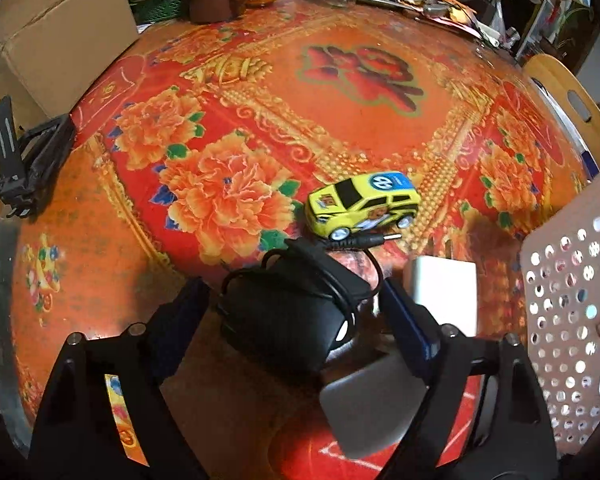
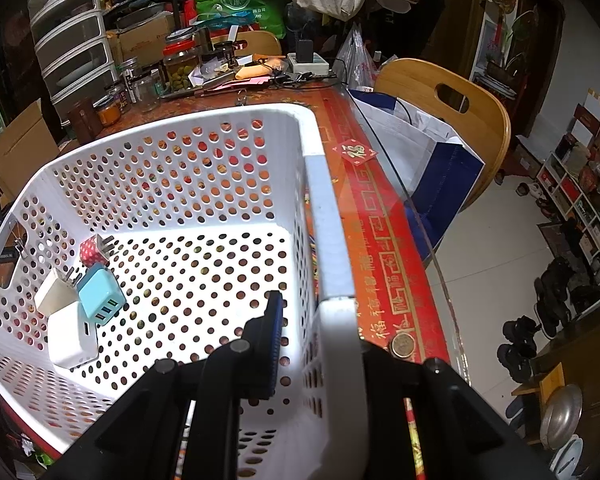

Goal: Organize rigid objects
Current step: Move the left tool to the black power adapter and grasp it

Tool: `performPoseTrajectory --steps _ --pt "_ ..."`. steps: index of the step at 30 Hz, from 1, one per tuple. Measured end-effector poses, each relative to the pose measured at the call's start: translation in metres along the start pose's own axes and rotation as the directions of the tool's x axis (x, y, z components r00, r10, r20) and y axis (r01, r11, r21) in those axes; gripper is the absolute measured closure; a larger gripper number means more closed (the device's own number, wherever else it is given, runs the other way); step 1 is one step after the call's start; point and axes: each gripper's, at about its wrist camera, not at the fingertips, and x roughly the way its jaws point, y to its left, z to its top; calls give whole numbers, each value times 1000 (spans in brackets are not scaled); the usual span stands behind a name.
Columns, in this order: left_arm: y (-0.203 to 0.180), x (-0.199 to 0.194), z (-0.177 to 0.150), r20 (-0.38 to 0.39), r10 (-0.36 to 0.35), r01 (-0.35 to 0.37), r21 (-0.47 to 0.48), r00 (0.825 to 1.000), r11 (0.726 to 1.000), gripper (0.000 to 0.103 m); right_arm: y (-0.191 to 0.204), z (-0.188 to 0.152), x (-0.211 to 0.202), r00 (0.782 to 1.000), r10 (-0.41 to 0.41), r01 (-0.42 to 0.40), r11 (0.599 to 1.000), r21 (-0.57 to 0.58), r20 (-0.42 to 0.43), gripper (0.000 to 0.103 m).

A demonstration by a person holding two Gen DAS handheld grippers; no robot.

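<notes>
Gathering step: left tool (image 1: 296, 304) spread around black adapter (image 1: 288, 312) with wound cord, not yet pinching it. Next: close, lift, carry right over basket (image 1: 572, 300) wall. White charger (image 1: 448, 288) just beside; yellow toy car (image 1: 362, 204) beyond on table (image 1: 380, 120), open room farther. Right tool (image 2: 320, 344) straddles basket rim (image 2: 332, 240), seemingly pinching it; three chargers (image 2: 80, 300) inside.

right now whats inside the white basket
Four plug adapters lie in the white basket near its left wall: a large white charger, a light blue USB charger, a cream plug and a red patterned plug. The right gripper hides the near floor.
</notes>
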Motion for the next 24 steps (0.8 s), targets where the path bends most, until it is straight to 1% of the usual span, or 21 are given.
performPoseTrajectory --steps 2,5,7,10,12,15,17,24 --pt "0 -1 -1 14 13 -13 0 1000 1000 28 0 0 0 1000 0 0 1000 -1 0 86" --pt "0 -1 -3 19 18 -19 2 1000 1000 29 0 0 0 1000 -1 1 1000 -2 0 86" --pt "0 -4 -5 32 37 -37 -1 999 999 29 0 0 0 1000 1 -1 1000 -1 2 86" --pt "0 -14 -8 83 62 -63 10 995 998 29 0 0 0 1000 2 -2 1000 -3 3 86" --pt "-1 -27 -10 132 85 -87 10 988 996 29 0 -1 0 1000 1 -1 1000 -5 2 86" --pt "-4 -48 -12 207 134 -139 12 969 990 29 1 -1 0 1000 1 -1 1000 -5 2 86" --pt "-8 -62 -12 239 156 -166 23 959 986 29 1 -1 0 1000 -1 1 1000 -7 1 86" --pt "-23 -103 -12 320 185 -209 41 929 977 29 1 0 0 1000 2 -2 1000 -9 1 87"
